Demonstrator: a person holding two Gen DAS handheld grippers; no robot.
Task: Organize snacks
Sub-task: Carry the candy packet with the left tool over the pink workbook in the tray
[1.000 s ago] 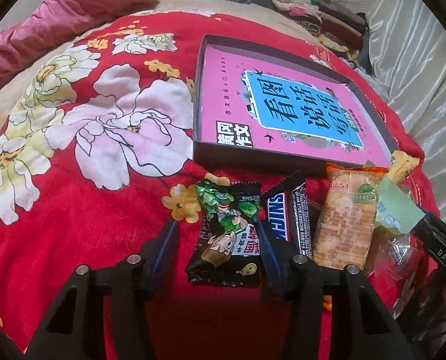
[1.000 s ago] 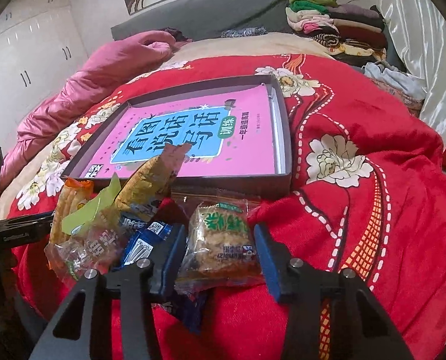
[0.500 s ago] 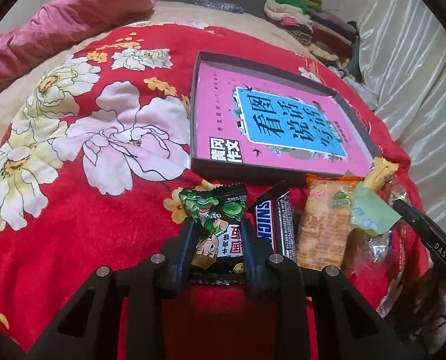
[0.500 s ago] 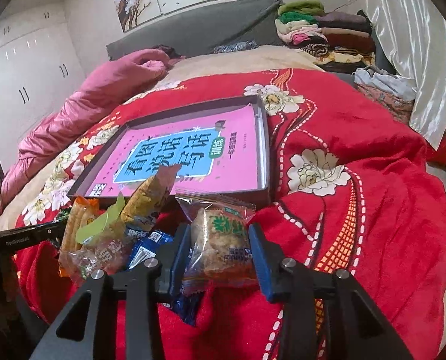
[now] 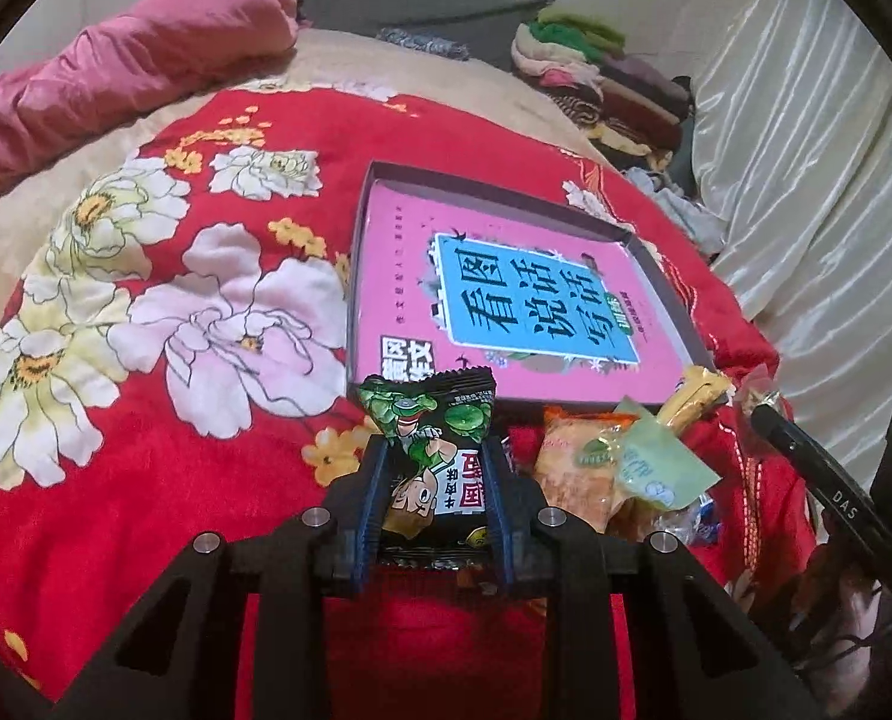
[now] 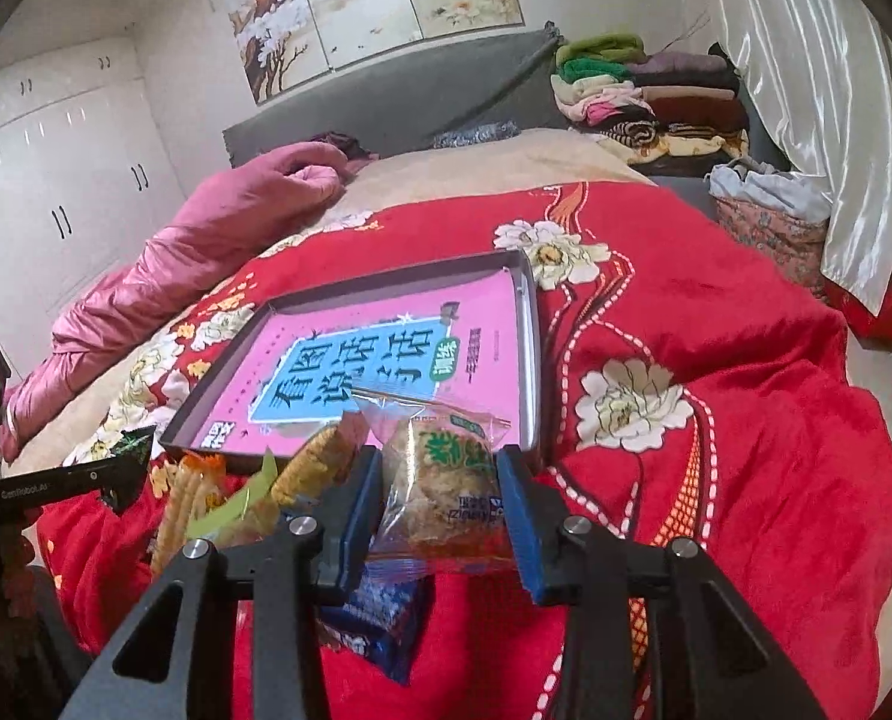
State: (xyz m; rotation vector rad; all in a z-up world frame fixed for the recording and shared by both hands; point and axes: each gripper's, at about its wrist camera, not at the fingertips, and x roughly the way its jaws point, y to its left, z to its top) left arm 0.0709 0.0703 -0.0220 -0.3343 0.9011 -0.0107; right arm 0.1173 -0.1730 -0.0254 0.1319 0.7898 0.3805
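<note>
Left tongs (image 5: 432, 468) clamped on green-black snack packet (image 5: 431, 450), lower centre. Right tongs (image 6: 440, 498) clamped on clear-wrapped pastry (image 6: 446, 480), lower centre. Both sit just below the tray (image 5: 365, 276). Carry your 2 packets over its near wall, then release flat.

Tray (image 5: 359, 276) interior free; snack pile (image 5: 619, 468) crowds near wall.

One dark tray (image 5: 493, 189), one pink book (image 5: 523, 294), two tools, and several snack packets, number unclear.
</note>
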